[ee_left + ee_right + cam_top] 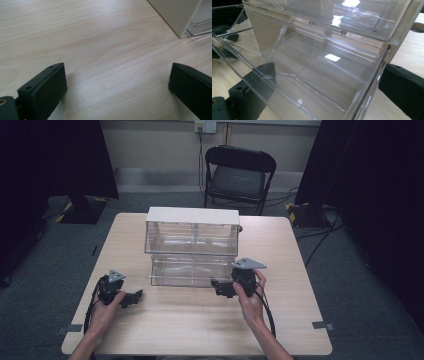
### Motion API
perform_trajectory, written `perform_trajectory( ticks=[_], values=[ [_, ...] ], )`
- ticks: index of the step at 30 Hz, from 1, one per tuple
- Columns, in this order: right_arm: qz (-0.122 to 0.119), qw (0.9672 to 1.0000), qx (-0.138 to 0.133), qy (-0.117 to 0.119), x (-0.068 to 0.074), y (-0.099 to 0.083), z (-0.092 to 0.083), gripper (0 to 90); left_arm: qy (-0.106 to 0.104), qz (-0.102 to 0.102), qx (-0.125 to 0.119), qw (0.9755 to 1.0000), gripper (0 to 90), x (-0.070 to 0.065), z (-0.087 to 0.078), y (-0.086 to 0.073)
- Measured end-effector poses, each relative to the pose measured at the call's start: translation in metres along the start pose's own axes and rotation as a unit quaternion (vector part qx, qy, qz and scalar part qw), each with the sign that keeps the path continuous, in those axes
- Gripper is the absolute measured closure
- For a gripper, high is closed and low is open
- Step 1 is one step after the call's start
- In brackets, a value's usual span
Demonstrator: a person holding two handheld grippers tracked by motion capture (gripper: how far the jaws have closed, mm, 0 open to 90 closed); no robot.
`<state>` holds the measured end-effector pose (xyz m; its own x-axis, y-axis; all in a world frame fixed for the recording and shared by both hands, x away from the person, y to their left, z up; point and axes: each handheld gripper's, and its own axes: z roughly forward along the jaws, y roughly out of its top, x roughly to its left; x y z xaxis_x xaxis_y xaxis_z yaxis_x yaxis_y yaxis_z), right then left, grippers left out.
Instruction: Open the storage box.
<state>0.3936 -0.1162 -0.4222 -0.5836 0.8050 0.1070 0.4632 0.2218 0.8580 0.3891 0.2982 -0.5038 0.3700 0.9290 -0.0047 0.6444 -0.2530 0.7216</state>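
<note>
A clear plastic drawer cabinet (192, 227) with a white top stands mid-table. Its lower drawer (187, 270) is pulled out toward me, while the upper drawer (342, 12) looks pushed in. My right gripper (219, 287) is open at the lower drawer's front right corner. In the right gripper view (329, 90) the jaws stand wide on either side of the lower drawer's (322, 72) clear wall, one jaw seen through the plastic. The drawer looks empty. My left gripper (135, 297) lies low on the table, left of the cabinet, open over bare wood (117, 85). The cabinet's white corner (178, 15) is ahead of it to the right.
The wooden table (200, 330) has bare room in front of the cabinet and on both sides. A black folding chair (239, 172) stands behind the far edge. Dark curtains hang at both sides, and cables (320, 237) lie on the floor to the right.
</note>
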Motion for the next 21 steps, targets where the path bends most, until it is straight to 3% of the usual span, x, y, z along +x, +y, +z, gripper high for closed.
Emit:
perform_trajectory(
  ticks=[6, 21],
  values=[
    [-0.005, 1.0, -0.002, 0.0, 0.0003, 0.0026, -0.002, 2.9, 0.0, 0.0, 0.0, 1.0, 1.2, 0.0, 0.0, 0.0],
    [0.009, 1.0, 0.001, -0.002, -0.0003, 0.007, -0.0071, 5.6, 0.0, -0.001, 0.0, 1.0, 1.2, -0.0001, 0.0, -0.0001]
  ],
)
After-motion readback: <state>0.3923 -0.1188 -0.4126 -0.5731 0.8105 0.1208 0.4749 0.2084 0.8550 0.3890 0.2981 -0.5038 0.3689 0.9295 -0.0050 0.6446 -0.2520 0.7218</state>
